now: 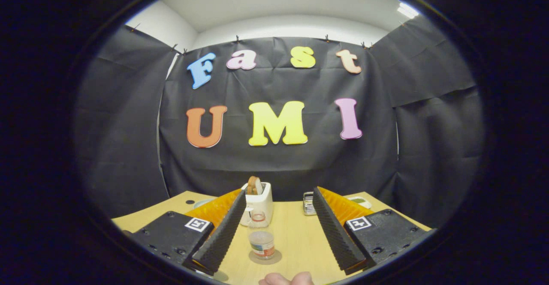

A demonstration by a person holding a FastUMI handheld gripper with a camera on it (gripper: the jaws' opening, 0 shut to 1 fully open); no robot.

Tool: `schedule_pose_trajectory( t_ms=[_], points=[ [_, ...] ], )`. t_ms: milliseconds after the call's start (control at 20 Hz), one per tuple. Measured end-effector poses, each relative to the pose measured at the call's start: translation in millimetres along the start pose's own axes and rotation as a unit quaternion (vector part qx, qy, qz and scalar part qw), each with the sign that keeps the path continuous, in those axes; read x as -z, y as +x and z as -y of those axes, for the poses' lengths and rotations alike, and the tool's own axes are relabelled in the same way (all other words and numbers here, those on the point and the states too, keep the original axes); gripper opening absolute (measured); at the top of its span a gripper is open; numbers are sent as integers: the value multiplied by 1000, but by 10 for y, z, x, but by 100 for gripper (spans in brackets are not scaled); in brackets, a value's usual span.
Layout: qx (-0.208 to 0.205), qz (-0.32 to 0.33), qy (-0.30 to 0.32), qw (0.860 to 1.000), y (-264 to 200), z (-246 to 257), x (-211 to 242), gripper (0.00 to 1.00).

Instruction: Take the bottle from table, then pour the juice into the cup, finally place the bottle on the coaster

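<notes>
Finding: my tongs (279,191) are released, the fingers spread wide with nothing between the pads. The bottle (262,244) stands low in the middle of the picture, in the gap between the fingers and closer to the left one than the right. Its long axis is upright. It rests on a round grey coaster (274,259), which is where the task wants it at the end; one moment does not show who put it there. The cup (258,217) is just beyond the bottle, on nearly the same line and close to it. It shows a reddish band, but I cannot tell its fill. This would fit either a bottle waiting to be lifted or one set down after pouring. Beyond the cup is a white toaster (262,200) with a slice in it, and a small metal rack (308,203) stands to the right of centre. The table (300,238) is pale wood, flat and bare around the bottle. A person's fingertips (285,279) show at bottom centre. Room either side of the bottle looks ample.
</notes>
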State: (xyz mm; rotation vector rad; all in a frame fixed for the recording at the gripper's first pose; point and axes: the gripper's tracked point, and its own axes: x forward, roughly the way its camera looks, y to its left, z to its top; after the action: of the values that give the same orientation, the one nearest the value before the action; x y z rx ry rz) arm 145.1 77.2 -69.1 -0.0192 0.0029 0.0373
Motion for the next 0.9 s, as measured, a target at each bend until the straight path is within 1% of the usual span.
schedule_pose_trajectory(
  t_ms=[200, 300, 450, 600, 850, 900],
  points=[
    [21, 18, -30, 999, -562, -51, -485, 100],
    [18, 34, -38, 999, -832, -174, -672, 100],
    [10, 36, -45, 998, -1132, -340, -751, 100],
    [2, 32, -52, 998, -1291, -475, -813, 100],
    [-25, 22, -23, 999, -1487, -646, -881, 100],
    [-25, 19, -20, 999, -1508, -646, -863, 100]
  ],
)
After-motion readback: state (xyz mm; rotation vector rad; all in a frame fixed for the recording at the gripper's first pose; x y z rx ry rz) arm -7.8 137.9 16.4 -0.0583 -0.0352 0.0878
